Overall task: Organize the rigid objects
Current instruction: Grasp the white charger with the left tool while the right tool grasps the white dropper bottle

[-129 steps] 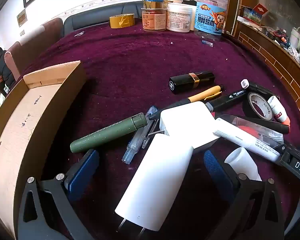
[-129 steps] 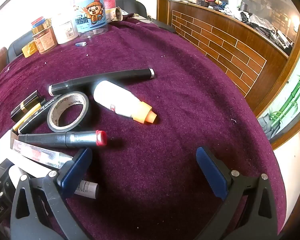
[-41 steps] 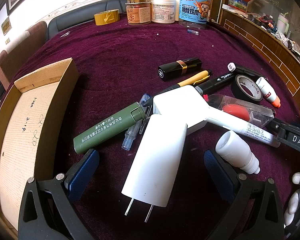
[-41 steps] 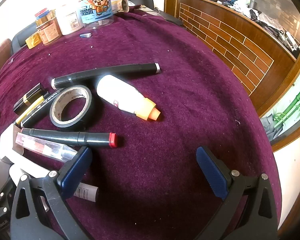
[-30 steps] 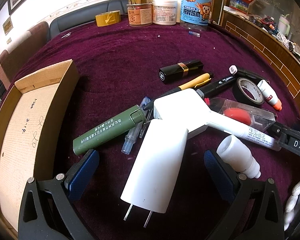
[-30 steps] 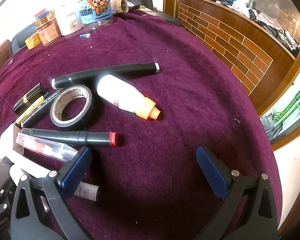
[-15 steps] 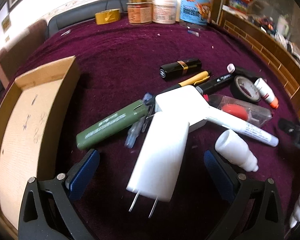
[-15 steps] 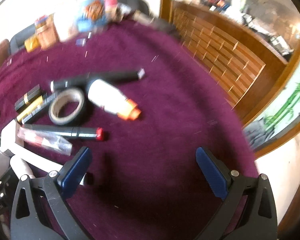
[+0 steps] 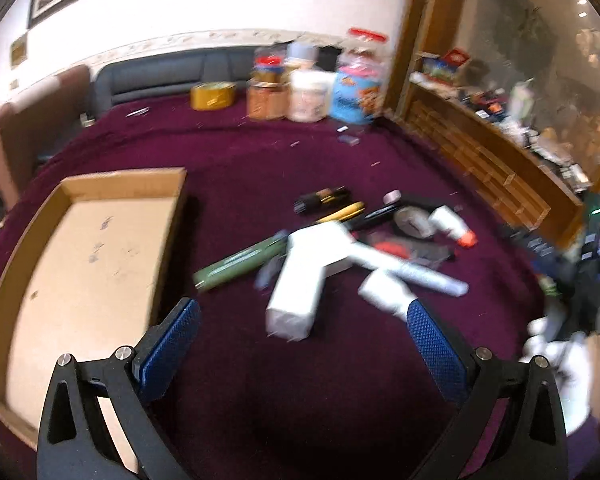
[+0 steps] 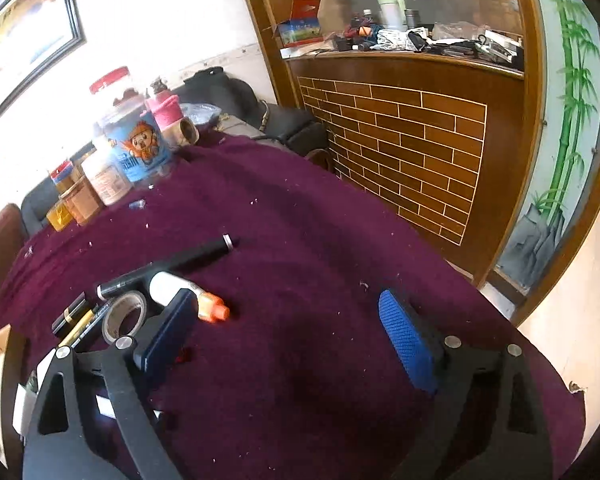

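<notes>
A pile of small objects lies on the purple cloth: a white charger plug (image 9: 300, 288), a green tube (image 9: 240, 260), a small white bottle (image 9: 384, 292), a white marker (image 9: 412, 270), a tape roll (image 9: 414, 222), an orange-tipped bottle (image 9: 454, 226) and a black lipstick (image 9: 320, 200). An empty cardboard tray (image 9: 80, 264) lies to their left. My left gripper (image 9: 304, 340) is open and empty, raised short of the plug. My right gripper (image 10: 288, 328) is open and empty above bare cloth; the orange-tipped bottle (image 10: 188, 294), tape roll (image 10: 124, 316) and a black marker (image 10: 168, 266) lie by its left finger.
Jars and a blue cartoon canister (image 10: 140, 148) stand at the table's far edge, with a yellow tape roll (image 9: 214, 96). A wooden brick-pattern counter (image 10: 412, 128) runs along the right. A gloved hand (image 9: 560, 356) shows at the right of the left wrist view.
Both grippers have lifted and pulled back from the table, so the objects look smaller and farther away. The left view is blurred by motion. Both stay open and empty.
</notes>
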